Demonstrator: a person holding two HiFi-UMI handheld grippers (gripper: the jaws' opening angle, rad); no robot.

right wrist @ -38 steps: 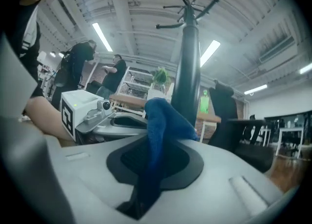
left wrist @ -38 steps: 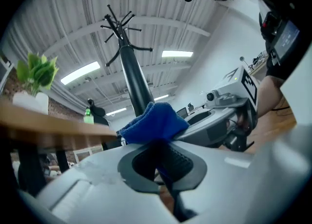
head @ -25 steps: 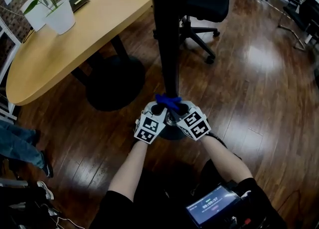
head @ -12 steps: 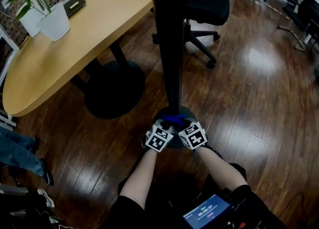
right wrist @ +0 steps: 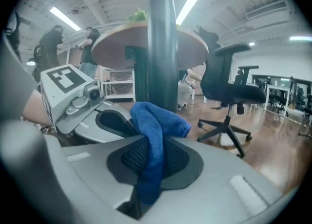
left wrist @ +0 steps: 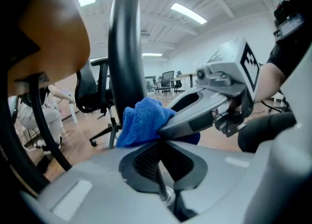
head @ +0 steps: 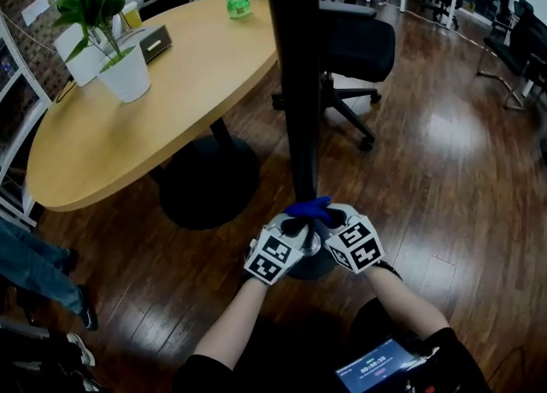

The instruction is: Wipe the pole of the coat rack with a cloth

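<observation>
gripping the blue cloth [head: 309, 208] against the pole [head: 295, 84]: left gripper [head: 289, 227] and right gripper [head: 325, 225], jaws clamped on it.

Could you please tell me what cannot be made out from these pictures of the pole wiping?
Top of the pole: cut off by the upper edge in every view.
Rack base: head view, mostly hidden by the left gripper and right gripper.
Cloth behind the pole: all views, hidden by the pole itself.
Screen print: head view, too small.
</observation>
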